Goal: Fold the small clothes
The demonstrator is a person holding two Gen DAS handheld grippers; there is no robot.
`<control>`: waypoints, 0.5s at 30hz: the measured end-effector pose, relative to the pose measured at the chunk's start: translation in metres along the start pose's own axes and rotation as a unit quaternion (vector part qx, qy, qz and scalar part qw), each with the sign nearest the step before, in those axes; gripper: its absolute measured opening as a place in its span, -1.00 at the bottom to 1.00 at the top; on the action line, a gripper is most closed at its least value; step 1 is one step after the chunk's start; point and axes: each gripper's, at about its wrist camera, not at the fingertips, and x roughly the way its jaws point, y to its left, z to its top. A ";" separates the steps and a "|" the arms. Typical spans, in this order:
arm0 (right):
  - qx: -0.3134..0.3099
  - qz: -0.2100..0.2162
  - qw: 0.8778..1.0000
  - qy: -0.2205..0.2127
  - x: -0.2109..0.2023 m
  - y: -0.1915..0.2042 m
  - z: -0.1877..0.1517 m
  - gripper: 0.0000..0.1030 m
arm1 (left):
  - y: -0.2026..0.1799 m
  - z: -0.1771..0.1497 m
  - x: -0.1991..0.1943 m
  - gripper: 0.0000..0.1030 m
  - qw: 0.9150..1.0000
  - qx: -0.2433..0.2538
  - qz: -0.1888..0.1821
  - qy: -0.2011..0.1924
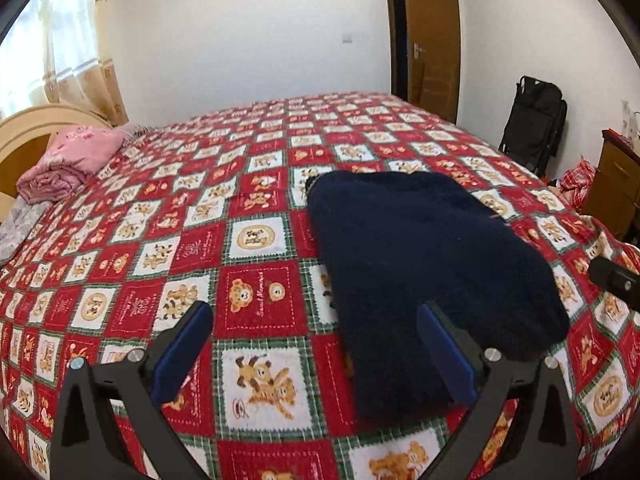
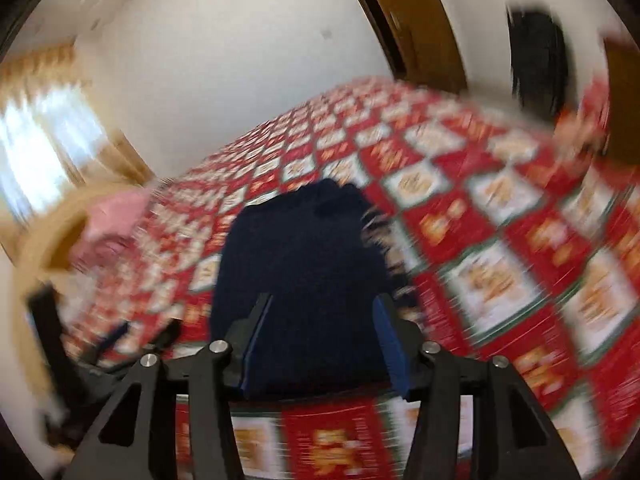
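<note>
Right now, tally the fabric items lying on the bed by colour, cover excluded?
Navy: 1, garment lying flat near both grippers
Pink: 1, bundle by the headboard
Grey: 1, patterned cloth at the left edge
Total: 3

Right claw point(image 2: 320, 312) agape — over navy garment point(image 2: 304, 264).

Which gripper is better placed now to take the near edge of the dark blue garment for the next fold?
Probably the right. The right gripper is open and centred over the dark blue garment, with its near edge between the fingers. The left gripper is also open, but mostly over the bedspread; only its right finger overlaps the garment.
</note>
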 end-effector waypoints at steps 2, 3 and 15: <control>0.027 0.017 0.999 0.016 0.011 -0.009 0.004 0.03 | 0.000 0.004 0.008 1.00 1.000 -0.001 -0.008 0.009; 0.031 0.015 0.999 0.016 0.014 -0.012 0.007 0.03 | 0.001 0.006 0.013 1.00 1.000 -0.005 -0.016 0.016; -0.015 -0.071 0.997 0.013 0.035 -0.034 0.045 0.03 | -0.009 0.027 0.044 1.00 0.994 -0.019 -0.089 0.059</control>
